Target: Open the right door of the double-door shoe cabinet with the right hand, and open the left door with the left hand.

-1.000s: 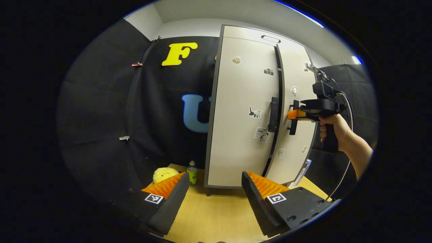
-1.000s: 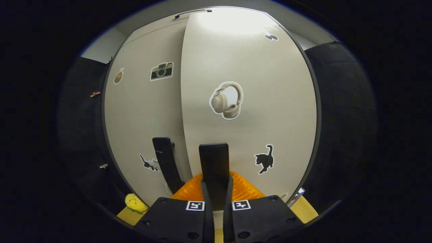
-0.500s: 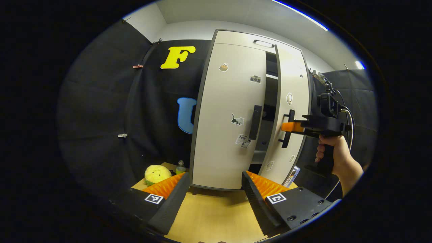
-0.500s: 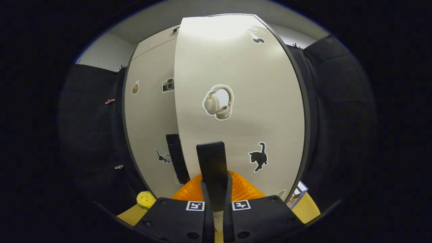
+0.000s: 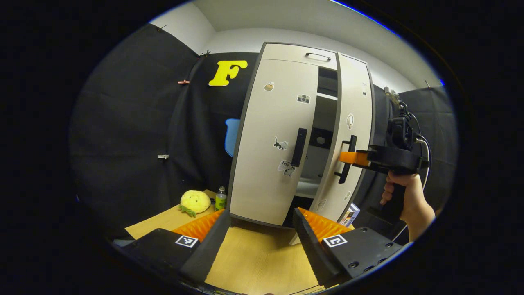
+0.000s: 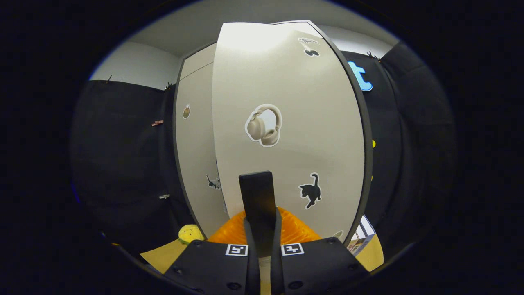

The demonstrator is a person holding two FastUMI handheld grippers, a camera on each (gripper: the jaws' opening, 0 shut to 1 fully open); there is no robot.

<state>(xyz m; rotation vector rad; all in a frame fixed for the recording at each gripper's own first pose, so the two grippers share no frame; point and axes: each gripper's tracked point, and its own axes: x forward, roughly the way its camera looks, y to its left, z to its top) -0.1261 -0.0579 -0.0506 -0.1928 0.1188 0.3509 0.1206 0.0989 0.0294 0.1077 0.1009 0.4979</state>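
Nearest to me, my left gripper (image 5: 260, 229) hangs over the wooden tabletop (image 5: 258, 262), its two ridged fingers spread wide with nothing between them. The top is pale, straight-grained board, smooth and matte. Black cloth drapes the booth on both sides, with plain white wall and ceiling above it.

My right gripper (image 6: 260, 229) is clamped on the right door's handle (image 6: 257, 200), a flat dark upright bar pinched between both fingers. From the left gripper view I see that gripper (image 5: 348, 157) held level in my hand (image 5: 403, 194), a cable looping off its back.

The shoe cabinet (image 5: 303, 55) stands upright on the table just past my left fingers, tall and narrow, with smooth beige panels edged in dark trim and a slot handle in its top panel. The right door (image 5: 350, 102) is swung partway out, showing shelves in the gap. The left door (image 5: 274, 123) is shut, its matching dark handle (image 5: 299, 146) untouched. Small stickers dot both doors: a camera, cats, headphones (image 6: 264, 125).

Left of the cabinet, against the cloth, sit a soft yellow plush toy (image 5: 195, 202) and a small green-labelled bottle (image 5: 220, 198). A small box (image 5: 349, 214) stands by the cabinet's right foot.
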